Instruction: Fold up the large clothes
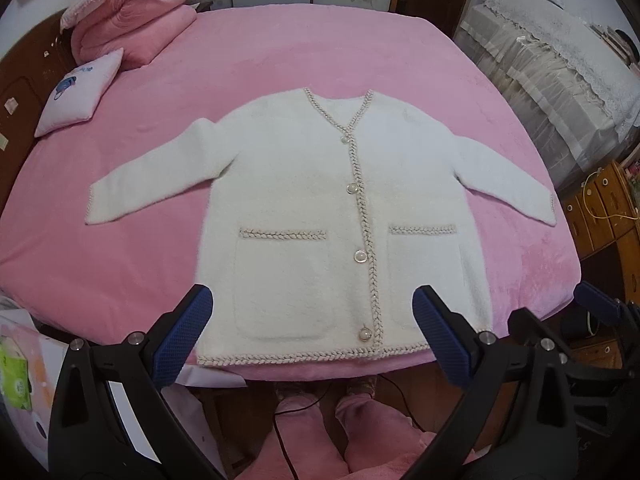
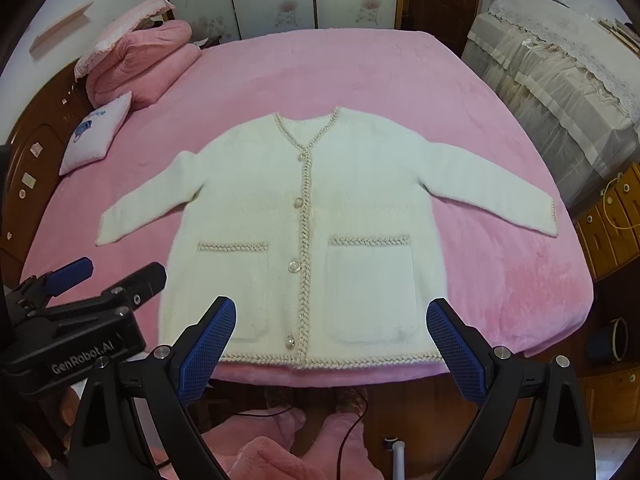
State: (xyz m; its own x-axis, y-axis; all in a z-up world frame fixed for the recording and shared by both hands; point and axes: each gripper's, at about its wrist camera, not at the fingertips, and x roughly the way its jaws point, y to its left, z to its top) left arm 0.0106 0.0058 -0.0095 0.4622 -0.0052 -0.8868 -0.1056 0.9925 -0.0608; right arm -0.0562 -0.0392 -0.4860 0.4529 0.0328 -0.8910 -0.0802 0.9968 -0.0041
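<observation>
A white fluffy cardigan (image 1: pixel 320 208) with braided beige trim, pearl buttons and two front pockets lies flat and face up on the pink bed (image 1: pixel 320 48), sleeves spread to both sides. It also shows in the right wrist view (image 2: pixel 320 220). My left gripper (image 1: pixel 312 320) is open and empty, held above the near hem. My right gripper (image 2: pixel 332 332) is open and empty, also above the near hem. The right gripper shows at the right edge of the left wrist view (image 1: pixel 568 312). The left gripper shows at the left of the right wrist view (image 2: pixel 108 276).
Folded pink quilts (image 1: pixel 136 24) and a white pillow (image 1: pixel 80 92) lie at the bed's far left. A lace-covered cabinet (image 1: pixel 560 64) and wooden drawers (image 1: pixel 604 208) stand to the right. A wooden headboard (image 2: pixel 36 160) is at the left. Black cables and pink slippers (image 1: pixel 312 432) are on the floor below.
</observation>
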